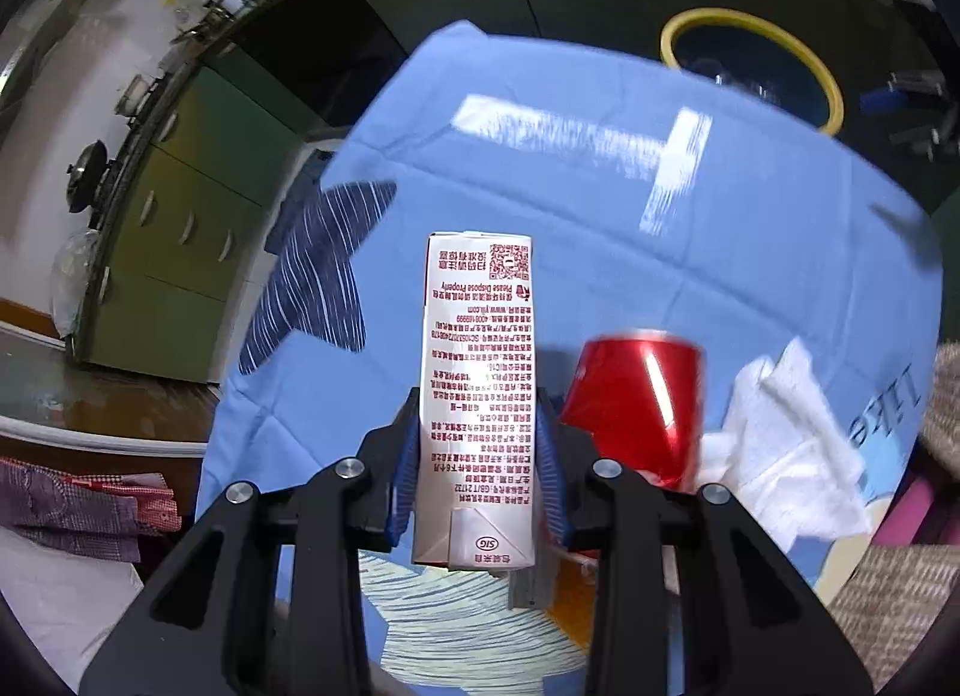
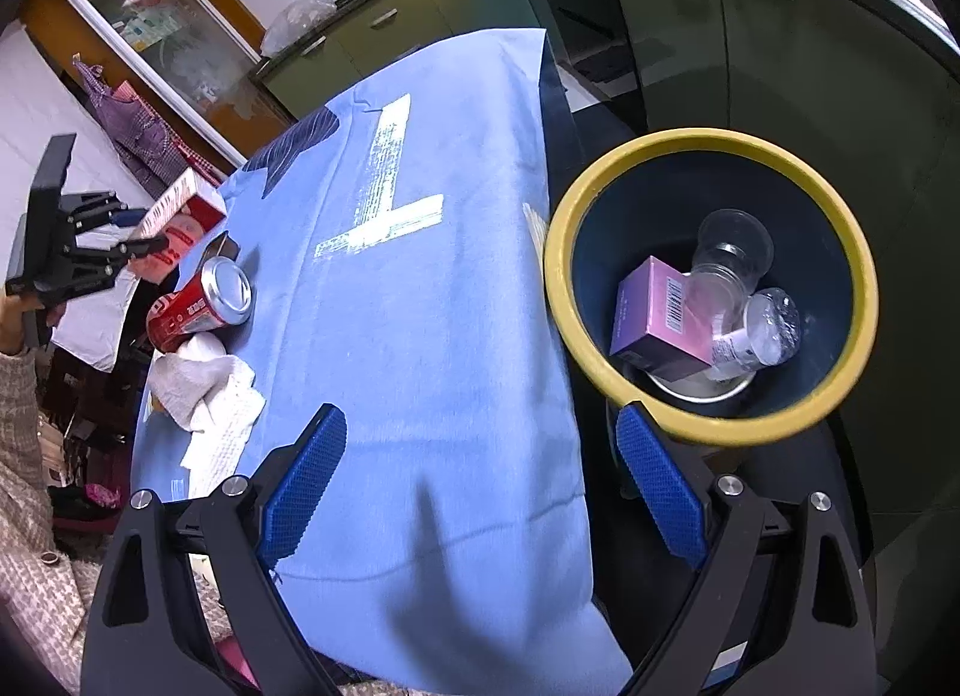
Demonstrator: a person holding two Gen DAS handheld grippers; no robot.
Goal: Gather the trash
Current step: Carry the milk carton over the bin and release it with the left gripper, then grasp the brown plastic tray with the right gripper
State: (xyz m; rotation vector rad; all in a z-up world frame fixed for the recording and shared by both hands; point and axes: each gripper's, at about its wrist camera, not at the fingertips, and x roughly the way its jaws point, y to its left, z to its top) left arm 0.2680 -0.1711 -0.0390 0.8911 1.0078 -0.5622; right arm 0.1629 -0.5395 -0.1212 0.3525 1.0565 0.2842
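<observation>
My left gripper (image 1: 477,456) is shut on a tall white drink carton (image 1: 480,384) with red print, lifted off the blue cloth (image 1: 600,252); the right wrist view shows that carton (image 2: 180,216) held at the far left. A red can (image 1: 636,408) lies on its side on the cloth, beside crumpled white tissue (image 1: 780,456). The can (image 2: 198,300) and tissue (image 2: 204,396) also show in the right wrist view. My right gripper (image 2: 480,474) is open and empty over the cloth's near edge, next to the yellow-rimmed bin (image 2: 708,144).
The bin holds a pink box (image 2: 660,312), a clear cup (image 2: 726,258) and a crushed bottle (image 2: 768,330). Green cabinets (image 2: 690,36) stand behind the table. A person's sleeve (image 2: 24,456) is at the left edge. A white T mark (image 2: 390,192) is on the cloth.
</observation>
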